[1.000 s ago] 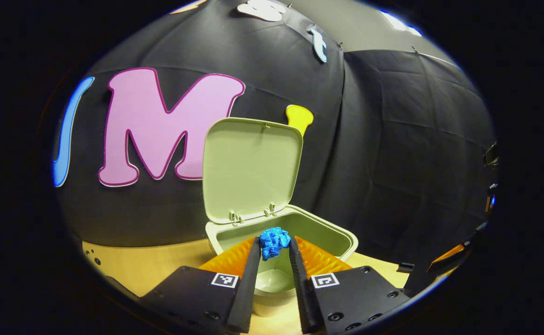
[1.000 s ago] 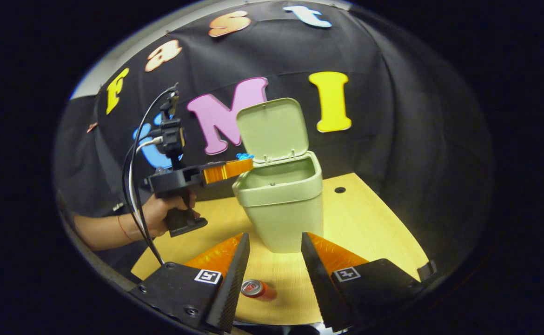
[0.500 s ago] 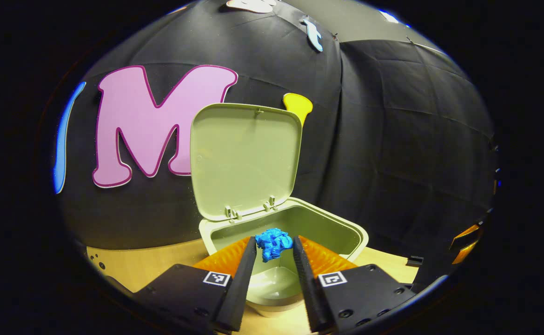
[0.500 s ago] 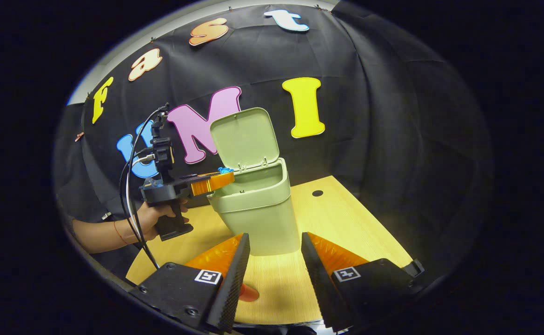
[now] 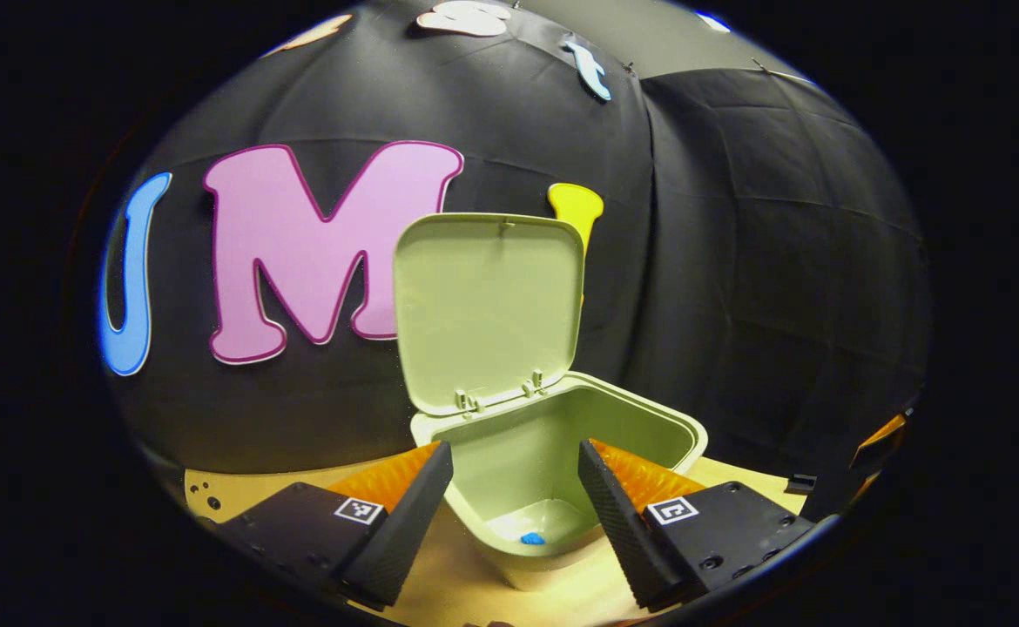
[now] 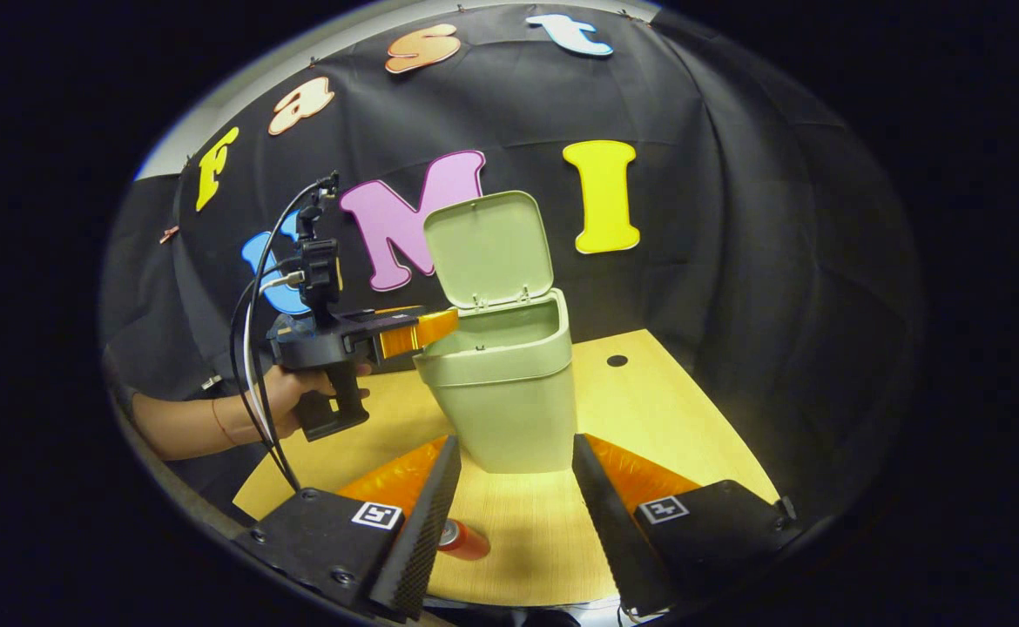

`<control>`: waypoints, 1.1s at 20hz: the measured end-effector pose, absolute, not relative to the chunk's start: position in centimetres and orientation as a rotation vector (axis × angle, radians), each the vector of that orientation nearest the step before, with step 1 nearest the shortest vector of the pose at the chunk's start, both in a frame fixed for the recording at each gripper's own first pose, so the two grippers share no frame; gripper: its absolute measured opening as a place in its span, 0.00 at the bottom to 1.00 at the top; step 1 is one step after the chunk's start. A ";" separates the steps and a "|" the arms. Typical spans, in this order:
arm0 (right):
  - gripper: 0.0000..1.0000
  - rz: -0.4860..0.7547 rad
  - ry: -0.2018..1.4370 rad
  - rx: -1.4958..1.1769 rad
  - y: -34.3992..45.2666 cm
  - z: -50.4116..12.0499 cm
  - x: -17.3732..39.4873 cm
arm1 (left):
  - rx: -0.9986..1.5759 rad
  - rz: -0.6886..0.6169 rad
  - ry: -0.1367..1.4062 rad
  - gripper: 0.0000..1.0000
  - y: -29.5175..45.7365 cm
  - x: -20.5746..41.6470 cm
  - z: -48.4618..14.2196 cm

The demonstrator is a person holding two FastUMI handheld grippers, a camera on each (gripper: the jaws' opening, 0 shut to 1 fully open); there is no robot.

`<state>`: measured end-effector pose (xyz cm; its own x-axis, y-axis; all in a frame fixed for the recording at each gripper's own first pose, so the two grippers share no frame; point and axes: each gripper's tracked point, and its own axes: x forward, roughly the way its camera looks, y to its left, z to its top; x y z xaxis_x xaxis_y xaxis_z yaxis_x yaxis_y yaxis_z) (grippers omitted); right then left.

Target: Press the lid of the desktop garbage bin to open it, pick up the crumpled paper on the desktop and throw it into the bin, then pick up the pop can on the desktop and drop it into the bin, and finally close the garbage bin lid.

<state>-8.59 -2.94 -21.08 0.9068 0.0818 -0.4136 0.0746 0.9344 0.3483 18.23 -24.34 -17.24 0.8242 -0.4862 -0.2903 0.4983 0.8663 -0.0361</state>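
Now crumpled paper point(image 5: 532, 539) lies on bin point(image 5: 649, 418) floor.

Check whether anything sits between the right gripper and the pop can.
Nothing visible does. The pop can lies on the table just ahead of the open right gripper, partly hidden behind one finger. The bin stands farther back.

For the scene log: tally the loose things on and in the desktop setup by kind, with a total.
Pale green plastic garbage bin, lid up: 1
Blue crumpled paper ball, at the bin's bottom: 1
Red metal pop can, on the wooden desktop: 1
Hand-held gripper: 2, left, right
Total: 5
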 end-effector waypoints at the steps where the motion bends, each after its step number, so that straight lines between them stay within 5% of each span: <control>1: 0.83 0.023 0.442 0.363 -2.4 -21.2 -8.5 | 0.031 -0.512 0.292 0.94 -23.8 17.8 -16.9; 3: 0.92 0.070 0.451 0.351 -1.4 -21.3 -8.4 | 0.012 -0.486 0.279 0.94 -22.4 16.9 -16.1; 4: 0.86 0.095 0.453 0.343 -0.7 -21.3 -8.3 | 0.005 -0.474 0.275 0.94 -21.7 16.4 -15.8; 9: 0.96 0.205 0.492 0.307 2.2 -22.4 -8.2 | -0.024 -0.385 0.258 0.94 -16.8 13.6 -14.6; 22: 0.99 0.446 0.649 0.105 9.2 -28.3 -9.4 | -0.082 -0.138 0.312 0.96 -5.5 4.7 -15.8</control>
